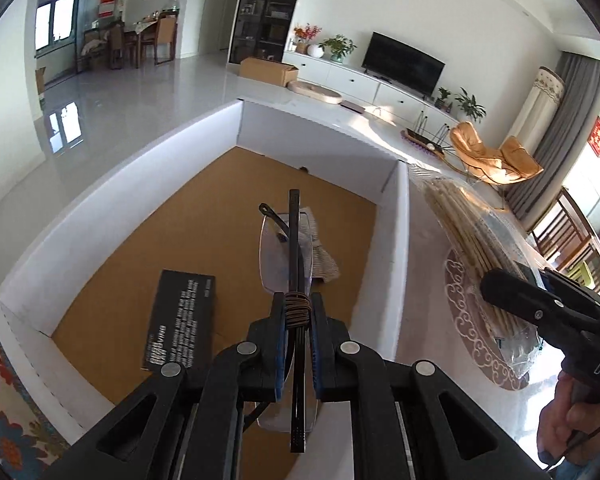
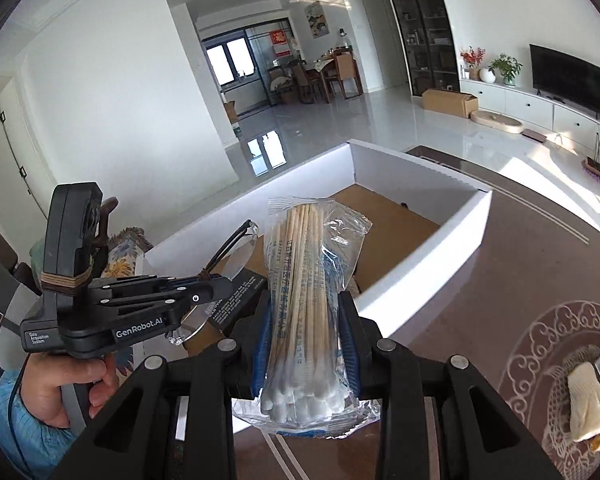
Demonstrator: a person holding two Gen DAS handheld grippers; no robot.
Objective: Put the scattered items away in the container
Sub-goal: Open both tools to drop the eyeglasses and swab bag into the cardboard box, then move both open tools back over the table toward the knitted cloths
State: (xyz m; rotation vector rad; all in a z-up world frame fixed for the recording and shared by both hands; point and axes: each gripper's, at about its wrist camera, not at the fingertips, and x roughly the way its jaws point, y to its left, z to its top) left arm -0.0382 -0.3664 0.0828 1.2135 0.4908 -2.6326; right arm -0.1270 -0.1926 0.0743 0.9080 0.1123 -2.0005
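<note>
Black fingers of the left gripper [image 1: 296,322] are squeezed tight on a pair of glasses [image 1: 286,256]. They pinch the folded arms of the glasses, and the clear lenses stick out in front. The glasses hang in the air above the inside of the box [image 1: 228,184], not touching it. This box is white on its walls and brown on its floor. On the brown floor lies a flat black packet [image 1: 180,316] with white writing. A bit of grey striped cloth [image 1: 326,262] lies there too, partly hidden behind the glasses.

From the right wrist view, the right gripper [image 2: 306,322] is squeezed tight on a bag of cotton swabs [image 2: 306,300]. The bag is clear plastic, and the wooden sticks point away from the camera with the white tips close to it. The bag is held just at the near wall of the box [image 2: 420,280], with its far end reaching over the inside. The left gripper [image 2: 204,294] shows at the left with the glasses [image 2: 236,254] out over the box.

A brown bench [image 2: 520,248] with pale swirly patterns carries the box. Near the right edge, a white glove-like thing [image 2: 588,404] lies on the bench, well apart from the box.
</note>
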